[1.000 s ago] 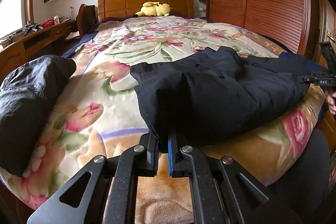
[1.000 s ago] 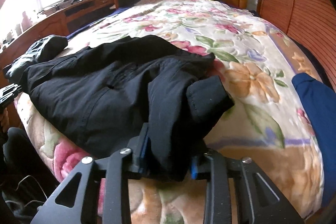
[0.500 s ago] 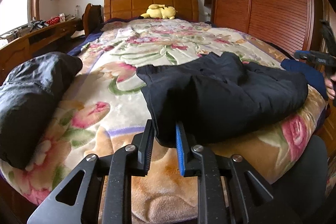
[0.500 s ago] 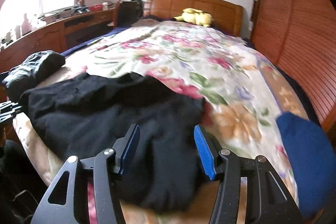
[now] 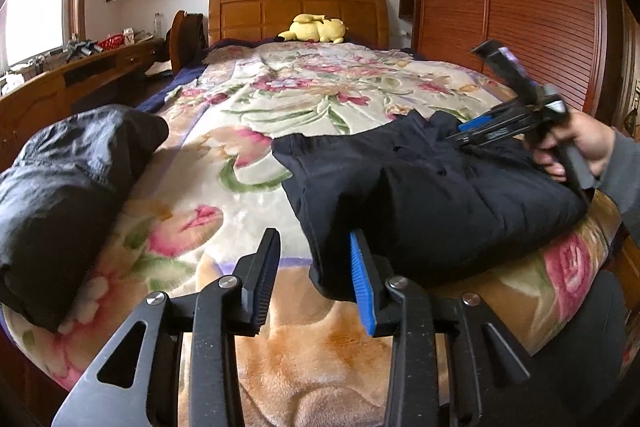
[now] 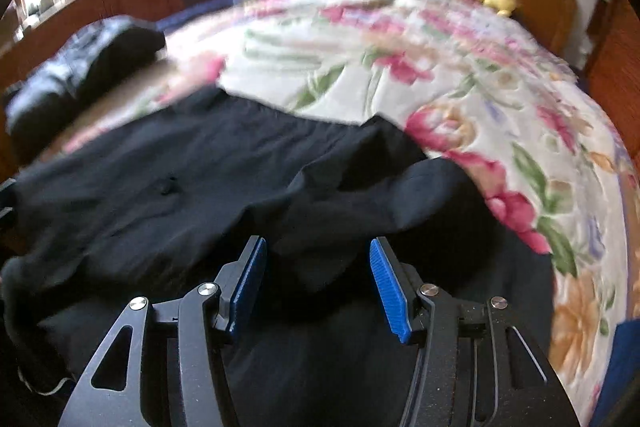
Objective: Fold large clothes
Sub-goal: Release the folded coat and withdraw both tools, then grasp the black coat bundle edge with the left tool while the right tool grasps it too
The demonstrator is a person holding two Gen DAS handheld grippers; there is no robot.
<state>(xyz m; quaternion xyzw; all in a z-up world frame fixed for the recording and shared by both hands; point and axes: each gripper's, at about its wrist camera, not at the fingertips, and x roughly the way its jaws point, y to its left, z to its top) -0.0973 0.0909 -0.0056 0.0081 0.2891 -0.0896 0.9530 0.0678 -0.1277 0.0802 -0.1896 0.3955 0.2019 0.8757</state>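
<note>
No writing is legible anywhere. At far left a rolled dark garment (image 5: 68, 195) lies on the floral blanket (image 5: 248, 131). The left gripper (image 5: 314, 275) is spread, empty, at the near corner of the folded black jacket (image 5: 432, 195). The right gripper (image 6: 316, 279) — also spread — hovers over the jacket. Beyond: wooden headboard (image 5: 298, 13), yellow plush toy (image 5: 314, 29), slatted wardrobe (image 5: 520, 11).

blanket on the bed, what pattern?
Floral: pink and red flowers with green leaves on the cream blanket. Clearest in the left wrist view.
</note>
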